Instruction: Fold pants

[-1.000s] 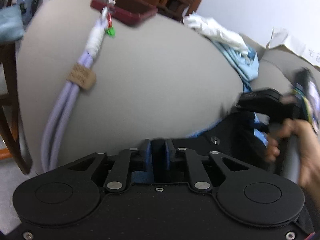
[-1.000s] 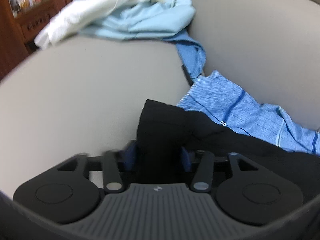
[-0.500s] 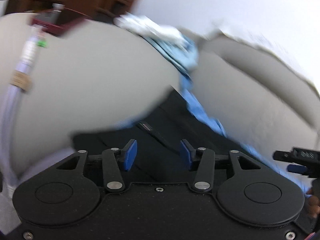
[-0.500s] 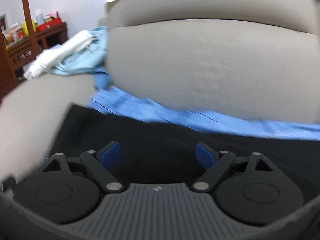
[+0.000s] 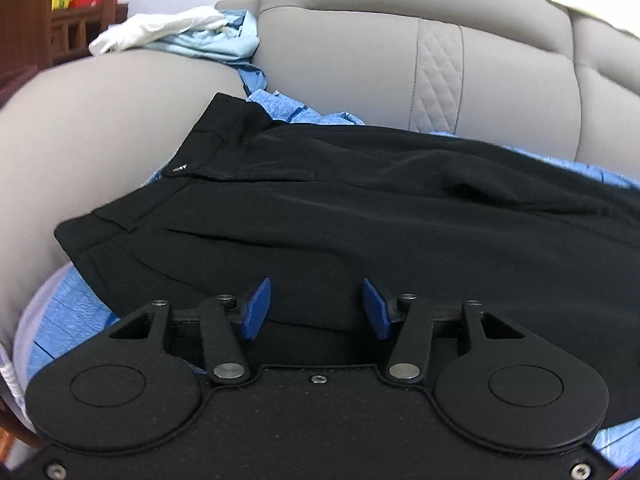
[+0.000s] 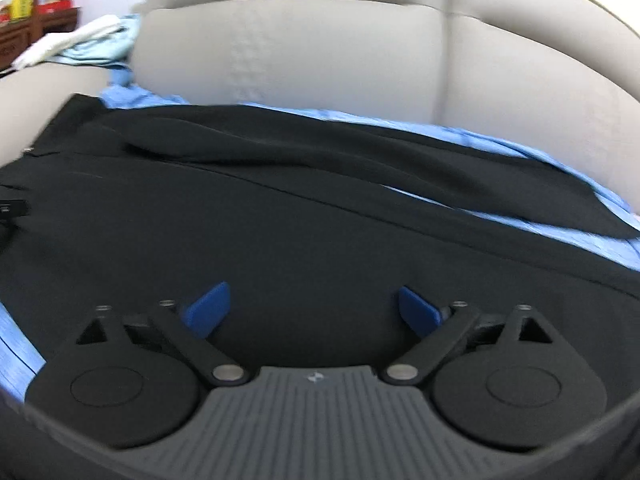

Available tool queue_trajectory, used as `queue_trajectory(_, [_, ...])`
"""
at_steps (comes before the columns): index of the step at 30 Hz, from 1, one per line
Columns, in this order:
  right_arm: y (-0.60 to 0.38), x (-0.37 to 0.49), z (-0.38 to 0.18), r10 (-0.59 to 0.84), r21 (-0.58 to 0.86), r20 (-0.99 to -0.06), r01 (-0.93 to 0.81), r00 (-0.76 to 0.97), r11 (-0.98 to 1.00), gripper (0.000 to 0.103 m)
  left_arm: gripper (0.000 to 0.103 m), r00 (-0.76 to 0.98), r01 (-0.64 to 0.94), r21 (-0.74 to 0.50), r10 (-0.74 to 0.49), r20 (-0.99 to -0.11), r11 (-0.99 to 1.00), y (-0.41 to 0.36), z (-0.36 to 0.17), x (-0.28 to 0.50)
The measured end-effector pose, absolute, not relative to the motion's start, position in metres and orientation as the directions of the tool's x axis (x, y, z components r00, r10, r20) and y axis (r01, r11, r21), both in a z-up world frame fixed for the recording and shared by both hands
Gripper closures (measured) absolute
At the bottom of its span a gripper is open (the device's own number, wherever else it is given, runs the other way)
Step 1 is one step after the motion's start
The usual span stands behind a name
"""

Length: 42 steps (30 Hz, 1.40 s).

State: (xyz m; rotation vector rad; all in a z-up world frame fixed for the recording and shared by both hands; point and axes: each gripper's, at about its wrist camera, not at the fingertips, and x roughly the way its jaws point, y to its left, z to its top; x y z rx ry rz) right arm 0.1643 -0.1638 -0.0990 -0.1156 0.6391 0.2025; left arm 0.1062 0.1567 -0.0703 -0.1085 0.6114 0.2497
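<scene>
Black pants (image 5: 360, 216) lie spread flat on a blue striped cloth (image 5: 68, 316) on the grey sofa seat, waistband to the left, legs running right. They fill the right wrist view too (image 6: 280, 220), one leg (image 6: 440, 176) lying a little apart at the back. My left gripper (image 5: 316, 308) is open and empty just above the pants near the waist. My right gripper (image 6: 310, 306) is wide open and empty above the pants' middle.
The grey sofa backrest (image 5: 400, 64) rises behind the pants. A pile of white and light blue clothes (image 5: 188, 32) lies on the armrest at the far left. Wooden furniture (image 5: 60, 20) stands beyond it. The blue cloth (image 6: 560, 208) shows past the legs.
Both grippers were shut on the pants a second ago. They have let go, opened and swung round toward the backrest; the pants now lie spread flat.
</scene>
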Motion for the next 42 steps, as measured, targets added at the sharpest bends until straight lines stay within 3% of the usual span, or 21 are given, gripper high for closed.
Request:
queue_trajectory(5, [-0.227,0.164,-0.101,0.008,-0.023,-0.62,-0.028,0.785,0.999,0.001,0.051,0.773,-0.289,-0.055,0.199,-0.602,0.956,0.16,-0.071,0.095])
queue_trajectory(11, [-0.296,0.157,-0.1,-0.138,0.003,-0.65,0.184,0.747,0.983,0.001,0.05,0.741,-0.281,0.035,0.24,-0.627,0.959,0.156,-0.066,0.083])
queue_trajectory(14, [-0.32,0.164,-0.09,-0.183,0.036,-0.684,0.283,0.706,0.958,0.003,0.05,0.73,-0.264,-0.026,0.182,-0.658,0.964,0.165,-0.048,0.094])
queue_trajectory(15, [-0.327,0.168,-0.084,-0.181,0.057,-0.687,0.301,0.703,0.952,0.004,0.047,0.739,-0.268,-0.067,0.16,-0.654,0.961,0.169,-0.038,0.1])
queue_trajectory(18, [-0.344,0.192,-0.06,-0.113,0.157,-0.698,0.305,0.707,0.939,0.003,0.017,0.754,-0.31,-0.143,0.151,-0.64,0.94,0.179,-0.005,0.133])
queue_trajectory(24, [-0.349,0.289,-0.016,-0.002,0.304,-0.727,0.324,0.687,0.896,0.002,0.012,0.779,-0.355,-0.268,0.125,-0.615,0.896,0.196,0.033,0.239])
queue_trajectory(28, [-0.338,0.363,-0.01,-0.044,0.255,-0.748,0.348,0.662,0.902,0.002,0.012,0.737,-0.435,-0.336,0.116,-0.666,0.835,0.207,0.021,0.316])
queue_trajectory(35, [-0.33,0.466,-0.048,-0.098,0.194,-0.805,0.416,0.585,0.888,0.0,0.012,0.616,-0.566,-0.189,0.259,-0.744,0.803,0.203,-0.033,0.406])
queue_trajectory(39, [-0.326,0.499,-0.076,-0.146,0.133,-0.83,0.445,0.538,0.886,0.0,0.012,0.589,-0.593,-0.189,0.262,-0.765,0.783,0.206,-0.059,0.424])
queue_trajectory(42, [-0.323,0.512,-0.088,-0.149,0.154,-0.817,0.46,0.557,0.874,0.0,0.006,0.596,-0.61,-0.178,0.299,-0.746,0.772,0.207,-0.07,0.428])
